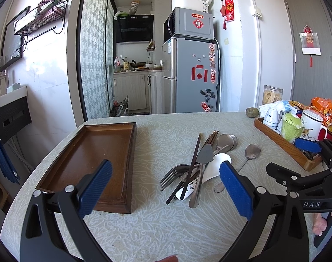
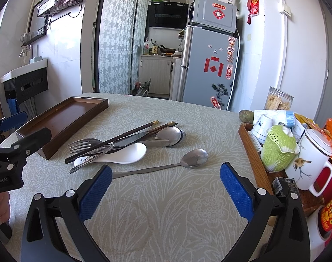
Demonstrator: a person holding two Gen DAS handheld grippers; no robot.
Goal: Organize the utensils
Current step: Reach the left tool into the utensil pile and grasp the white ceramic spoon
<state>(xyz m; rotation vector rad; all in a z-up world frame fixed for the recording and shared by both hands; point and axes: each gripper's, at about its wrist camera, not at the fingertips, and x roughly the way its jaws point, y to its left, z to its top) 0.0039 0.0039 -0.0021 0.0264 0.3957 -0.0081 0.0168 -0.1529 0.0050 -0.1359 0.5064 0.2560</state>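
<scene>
A pile of utensils lies mid-table: forks (image 1: 172, 174) (image 2: 83, 145), dark chopsticks (image 1: 195, 152) (image 2: 131, 132), a knife (image 1: 204, 152), a white ceramic spoon (image 1: 216, 166) (image 2: 124, 154) and metal spoons (image 1: 228, 140) (image 2: 172, 135). One metal spoon (image 1: 252, 151) (image 2: 187, 160) lies apart to the right. An empty dark wooden tray (image 1: 89, 157) (image 2: 63, 118) sits at the left. My left gripper (image 1: 166, 187) is open, above the table between tray and pile. My right gripper (image 2: 166, 187) is open and empty, just before the lone spoon's handle.
A second wooden tray (image 1: 281, 143) (image 2: 255, 161) at the right holds cups, a green cabbage-shaped pot (image 2: 277, 150) and a white lidded mug (image 2: 312, 155). Snack packets and a jar (image 2: 279, 101) stand behind it. A fridge (image 1: 192, 74) stands beyond the table's far edge.
</scene>
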